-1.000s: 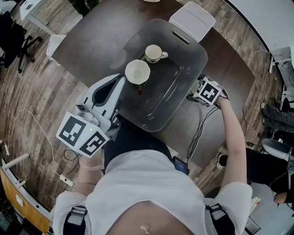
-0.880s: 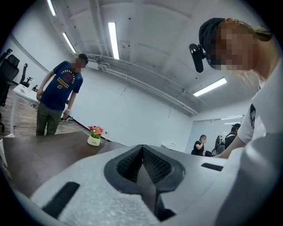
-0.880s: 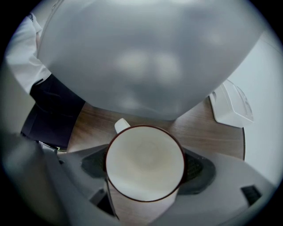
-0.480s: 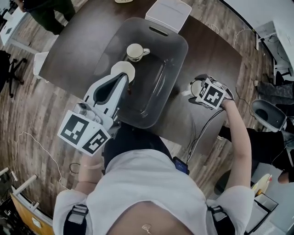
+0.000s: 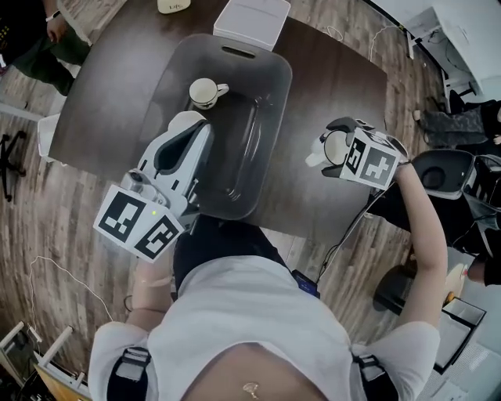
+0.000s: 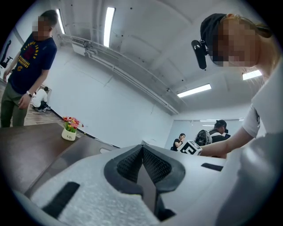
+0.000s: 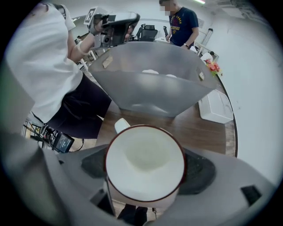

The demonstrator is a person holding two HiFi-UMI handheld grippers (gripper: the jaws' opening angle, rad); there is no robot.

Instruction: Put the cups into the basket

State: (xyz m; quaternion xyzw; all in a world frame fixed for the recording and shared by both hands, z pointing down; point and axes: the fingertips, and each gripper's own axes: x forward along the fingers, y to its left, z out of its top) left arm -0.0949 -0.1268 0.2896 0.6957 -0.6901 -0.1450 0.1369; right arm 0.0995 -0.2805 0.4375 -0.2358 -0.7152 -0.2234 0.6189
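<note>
The white cup (image 7: 145, 163) with the dark red rim sits mouth-up between the jaws of the right gripper (image 5: 335, 149). Both dark pads (image 7: 200, 170) press on its sides and its handle juts out toward the basket. This gripper points straight down. It is held above the dark brown table (image 5: 329, 86), with the bare forearm (image 5: 427, 235) reaching out to the person's right and the marker cube (image 5: 377, 163) facing up.

The grey basket (image 5: 270, 117) stands well apart from this gripper on its left. Two more cups are inside it. One cup (image 5: 205, 92) with its handle showing lies beyond the tip of the left gripper (image 5: 203, 127). Another cup (image 5: 182, 120) sits just beside that tip, partly hidden under it.

The left gripper lies level over the basket's near left rim, with its jaws closed together on nothing. A white box (image 5: 252, 17) rests past the basket's far end.
</note>
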